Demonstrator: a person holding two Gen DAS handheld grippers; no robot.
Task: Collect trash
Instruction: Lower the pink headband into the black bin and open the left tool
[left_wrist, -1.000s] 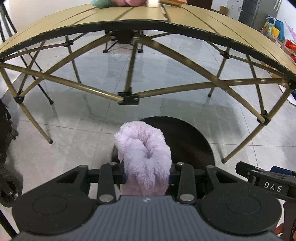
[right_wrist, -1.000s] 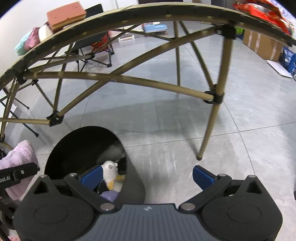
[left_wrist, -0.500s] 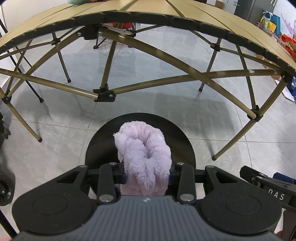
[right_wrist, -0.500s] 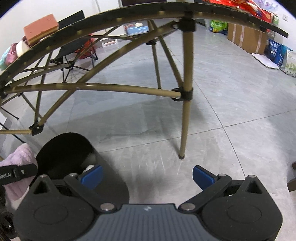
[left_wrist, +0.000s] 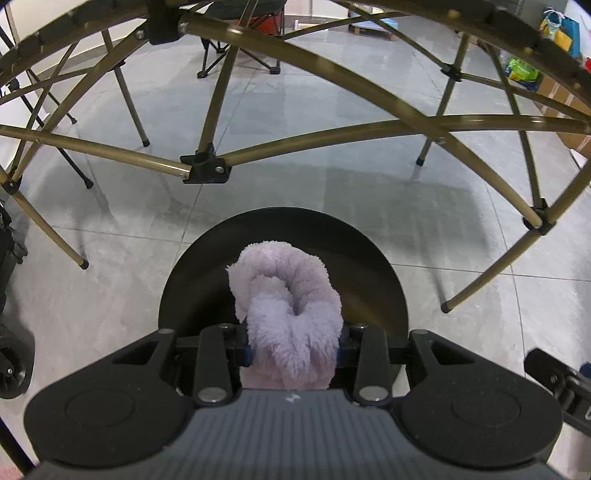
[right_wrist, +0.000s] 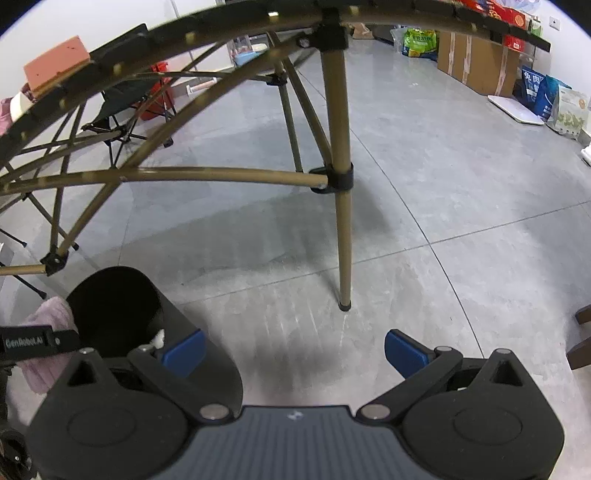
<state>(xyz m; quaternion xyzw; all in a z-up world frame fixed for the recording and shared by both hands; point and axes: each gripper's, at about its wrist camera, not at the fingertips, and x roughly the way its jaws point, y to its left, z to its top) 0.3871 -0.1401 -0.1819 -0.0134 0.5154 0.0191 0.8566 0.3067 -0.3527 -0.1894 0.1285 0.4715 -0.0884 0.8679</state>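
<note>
My left gripper (left_wrist: 293, 354) is shut on a fluffy lilac cloth (left_wrist: 288, 306), which bulges up between its fingers. Directly below it gapes the round mouth of a black trash bin (left_wrist: 376, 266) on the floor. In the right wrist view the same bin (right_wrist: 110, 299) stands at the lower left, with a bit of white trash (right_wrist: 159, 336) inside and the lilac cloth (right_wrist: 44, 325) hanging at its left rim. My right gripper (right_wrist: 293, 352) is open over bare floor to the right of the bin, its blue pads (right_wrist: 404, 350) wide apart with nothing between them.
A folding table's gold legs and cross braces (left_wrist: 207, 166) arch over the floor beyond the bin; one leg (right_wrist: 341, 221) stands just ahead of my right gripper. A pink sponge (right_wrist: 55, 70) lies on the tabletop. Cardboard boxes and bags (right_wrist: 480, 66) line the far wall. A folding chair (right_wrist: 129, 107) stands behind.
The left gripper has come down and forward with the cloth, so the bin mouth now lies straight under it. The right gripper has swung to the right, away from the bin.
</note>
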